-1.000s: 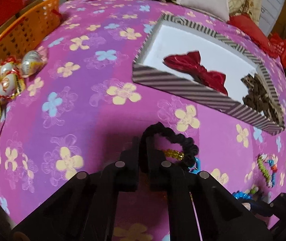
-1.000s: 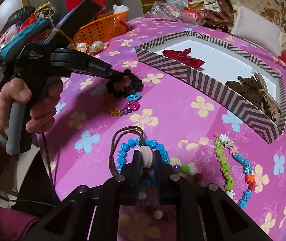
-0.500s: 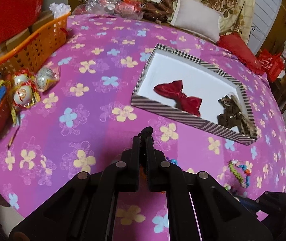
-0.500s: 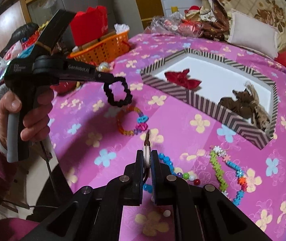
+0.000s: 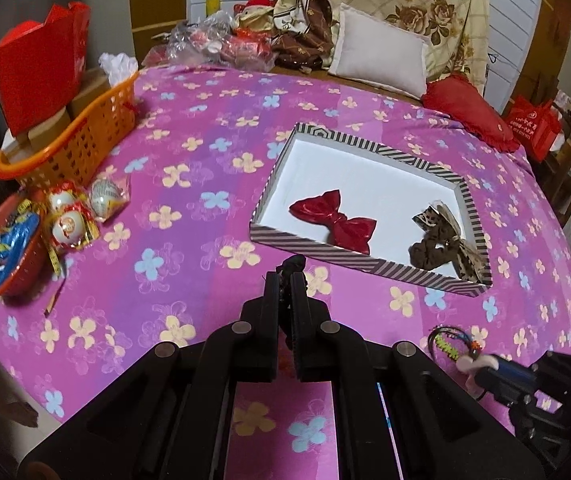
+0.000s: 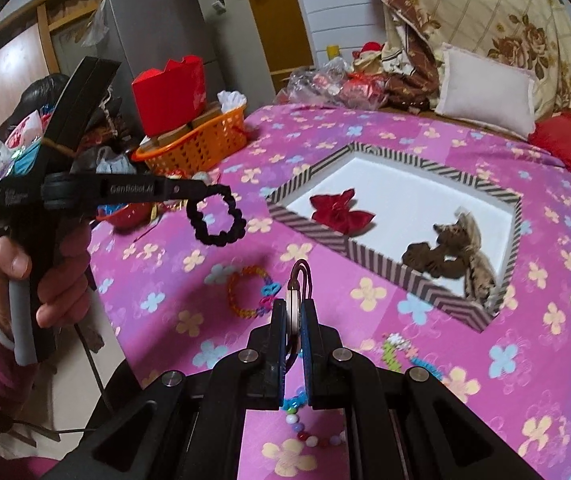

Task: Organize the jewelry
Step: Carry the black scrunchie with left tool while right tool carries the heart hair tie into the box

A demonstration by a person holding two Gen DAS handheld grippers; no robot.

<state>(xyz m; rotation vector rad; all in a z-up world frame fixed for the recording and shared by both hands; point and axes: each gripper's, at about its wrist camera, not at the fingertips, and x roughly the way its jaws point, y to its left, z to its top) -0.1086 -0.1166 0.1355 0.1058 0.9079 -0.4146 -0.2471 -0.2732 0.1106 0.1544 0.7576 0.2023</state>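
Observation:
My left gripper [image 5: 285,280] is shut on a black scrunchie [image 6: 216,216] and holds it in the air, left of the striped box [image 5: 349,258]; it also shows in the right wrist view [image 6: 201,189]. My right gripper [image 6: 294,306] is shut on a brown hair tie with a pale bead [image 6: 298,284], lifted above the cloth. The box holds a red bow [image 5: 335,220] and a leopard scrunchie [image 5: 441,242]. An orange bracelet [image 6: 249,290], a green and blue bead bracelet [image 6: 401,354] and a bead string [image 6: 305,426] lie on the pink flowered cloth.
An orange basket [image 5: 73,146] with a red box stands at the back left. Wrapped egg ornaments [image 5: 73,216] and a red bowl [image 5: 1,256] sit at the left edge. Pillows [image 5: 381,60] and bags lie behind the table.
Both grippers have risen further above the cloth with their pieces. The black scrunchie now hangs higher, and the hair tie is clear of the beads.

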